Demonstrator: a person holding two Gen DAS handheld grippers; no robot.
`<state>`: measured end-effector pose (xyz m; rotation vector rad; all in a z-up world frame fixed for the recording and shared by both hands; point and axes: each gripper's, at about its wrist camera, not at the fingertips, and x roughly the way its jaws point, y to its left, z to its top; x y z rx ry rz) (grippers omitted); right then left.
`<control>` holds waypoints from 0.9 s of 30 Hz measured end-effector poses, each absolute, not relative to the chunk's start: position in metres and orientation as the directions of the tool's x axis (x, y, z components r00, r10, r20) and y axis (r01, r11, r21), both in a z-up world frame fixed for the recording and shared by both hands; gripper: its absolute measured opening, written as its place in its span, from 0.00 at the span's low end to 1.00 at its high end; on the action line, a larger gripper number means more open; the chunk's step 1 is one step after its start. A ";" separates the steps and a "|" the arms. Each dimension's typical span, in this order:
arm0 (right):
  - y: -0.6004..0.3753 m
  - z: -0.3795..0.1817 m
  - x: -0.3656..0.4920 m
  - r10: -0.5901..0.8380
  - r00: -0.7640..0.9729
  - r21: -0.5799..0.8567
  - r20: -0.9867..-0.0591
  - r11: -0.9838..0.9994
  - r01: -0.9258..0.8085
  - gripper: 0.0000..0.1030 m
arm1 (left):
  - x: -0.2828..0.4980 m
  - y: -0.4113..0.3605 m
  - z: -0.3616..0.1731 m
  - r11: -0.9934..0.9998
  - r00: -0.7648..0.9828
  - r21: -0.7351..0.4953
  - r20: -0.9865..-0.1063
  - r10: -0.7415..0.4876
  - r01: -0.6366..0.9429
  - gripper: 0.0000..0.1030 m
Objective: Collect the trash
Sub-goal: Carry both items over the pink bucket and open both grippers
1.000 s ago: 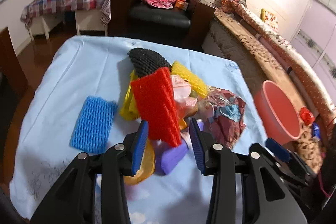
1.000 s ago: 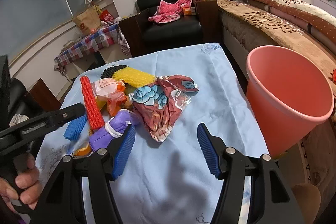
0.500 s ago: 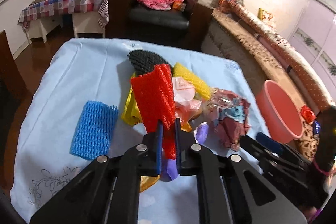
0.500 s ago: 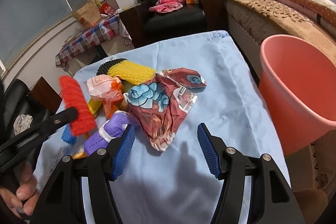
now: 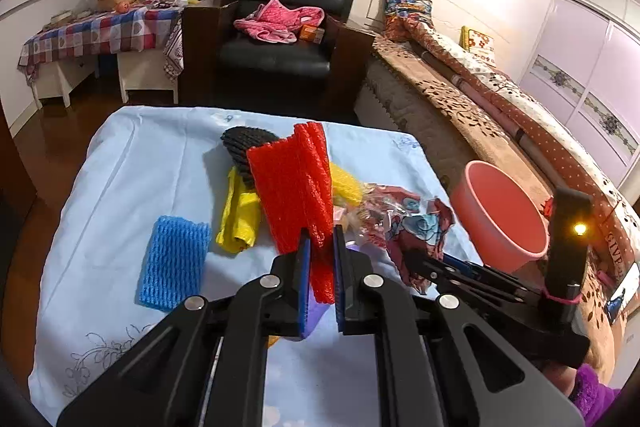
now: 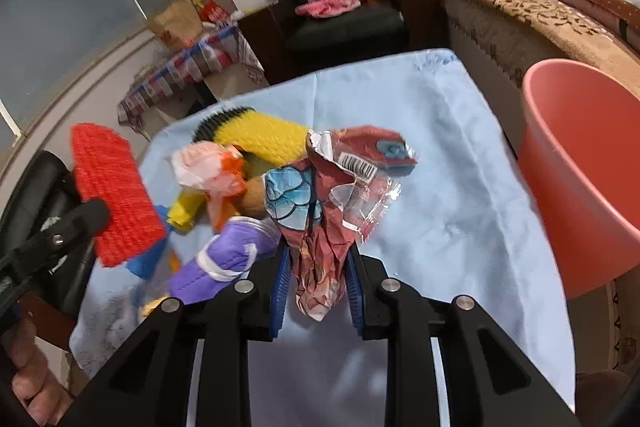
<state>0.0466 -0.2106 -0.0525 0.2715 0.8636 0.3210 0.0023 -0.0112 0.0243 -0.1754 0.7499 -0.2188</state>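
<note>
Left wrist view, L to R: blue foam net (image 5: pixel 173 263) lies flat on the light-blue cloth (image 5: pixel 132 163), apart from the rest. Next, a yellow bag (image 5: pixel 239 217) w/ a black foam net (image 5: pixel 244 147) behind it. The left gripper (image 5: pixel 320 251) is clamped on the red foam net (image 5: pixel 296 187); the net's lower end sits between the blue pads and the rest stands up above the pile, off the cloth. A yellow foam net (image 5: pixel 346 183) peeks out just behind the red one. Further R, the crumpled red snack wrapper (image 5: pixel 404 227), w/ the right gripper's arm reaching in under it. Pink bucket (image 5: pixel 500 215) stands off the table's R edge, beside the bed (image 5: pixel 480 95).

Right wrist view, L to R: red foam net (image 6: pixel 114 195) held up at far L by the other tool; person's hand (image 6: pixel 32 383) at bottom L corner. Then a crumpled white-orange bag (image 6: pixel 208 171), purple cloth w/ white band (image 6: pixel 224 259) on the table. The right gripper (image 6: pixel 318 287) jaws have just been closing and now pinch the snack wrapper (image 6: pixel 324 227) at its lower end, pads pressed on both sides. Bucket (image 6: pixel 580 167) at R, near, mouth open.
</note>
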 end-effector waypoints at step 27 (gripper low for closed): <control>-0.417 0.000 0.033 0.033 0.771 0.328 -0.636 0.916 0.231 0.24 | 0.055 -0.213 0.042 0.797 0.571 -0.259 -0.581 -0.580 0.546 0.09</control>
